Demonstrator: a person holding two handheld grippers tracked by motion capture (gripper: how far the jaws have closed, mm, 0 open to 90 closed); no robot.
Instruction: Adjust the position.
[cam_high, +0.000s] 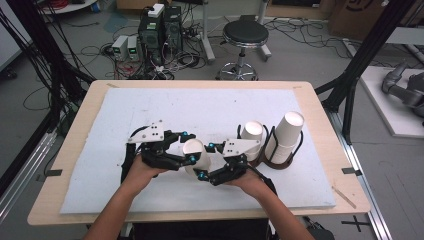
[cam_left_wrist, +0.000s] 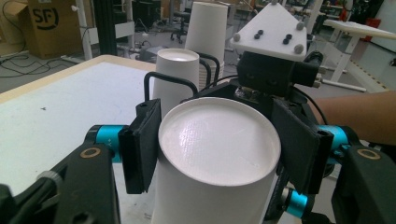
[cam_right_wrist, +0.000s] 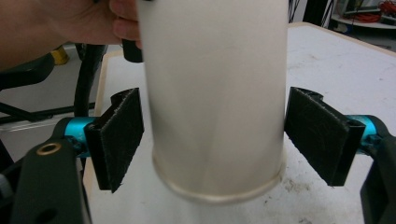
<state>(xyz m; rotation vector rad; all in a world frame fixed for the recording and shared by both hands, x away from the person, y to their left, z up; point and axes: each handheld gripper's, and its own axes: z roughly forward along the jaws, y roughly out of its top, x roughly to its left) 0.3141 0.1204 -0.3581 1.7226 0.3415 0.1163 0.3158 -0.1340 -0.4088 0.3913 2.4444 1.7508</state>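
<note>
A white paper cup (cam_high: 195, 153) stands upside down, base up, over the white board between my two grippers. The left gripper (cam_high: 190, 148) is shut on it: in the left gripper view its pads (cam_left_wrist: 142, 142) press both sides of the cup (cam_left_wrist: 219, 154) just below the base. The right gripper (cam_high: 205, 161) comes in from the right. In the right gripper view the right gripper (cam_right_wrist: 217, 140) straddles the cup (cam_right_wrist: 215, 93) near its rolled rim. It is open, with a gap between each pad (cam_right_wrist: 119, 135) and the cup wall.
A dark wire cup holder (cam_high: 278, 160) at the right holds an upside-down cup (cam_high: 252, 132) and a taller stack of cups (cam_high: 288, 131). The white board (cam_high: 150, 107) lies on a wooden table (cam_high: 80, 130). A stool (cam_high: 244, 35) and computers stand on the floor beyond.
</note>
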